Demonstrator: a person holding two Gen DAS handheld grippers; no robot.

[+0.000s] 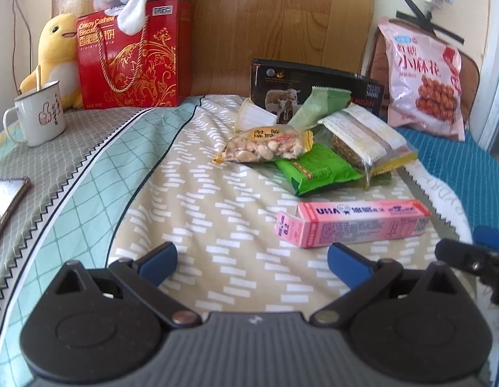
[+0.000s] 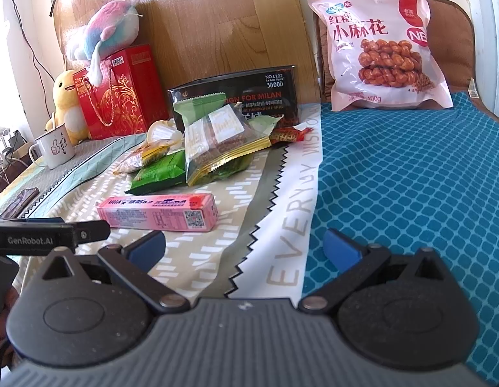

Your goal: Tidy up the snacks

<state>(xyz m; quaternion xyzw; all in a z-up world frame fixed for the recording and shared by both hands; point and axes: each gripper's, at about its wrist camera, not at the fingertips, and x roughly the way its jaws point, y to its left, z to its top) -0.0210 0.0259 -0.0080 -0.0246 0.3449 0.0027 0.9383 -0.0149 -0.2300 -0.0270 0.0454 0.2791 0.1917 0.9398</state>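
A pile of snacks lies on the patterned cloth: a clear bag of nuts (image 1: 265, 146), a green packet (image 1: 317, 169), and a clear gold-edged packet (image 1: 365, 138) (image 2: 220, 138). A pink candy box (image 1: 352, 222) (image 2: 159, 214) lies flat nearer to me. A big pink bag of fried twists (image 1: 423, 77) (image 2: 381, 48) leans at the back right. My left gripper (image 1: 251, 259) is open and empty, just short of the pink box. My right gripper (image 2: 244, 246) is open and empty over the cloth's edge, to the right of the box.
A black carton (image 1: 317, 87) (image 2: 243, 93) stands behind the pile. A red gift box (image 1: 133, 61) with plush toys, a white mug (image 1: 36, 116) and a phone (image 1: 7, 193) are at the left. A blue mat (image 2: 411, 177) covers the right side.
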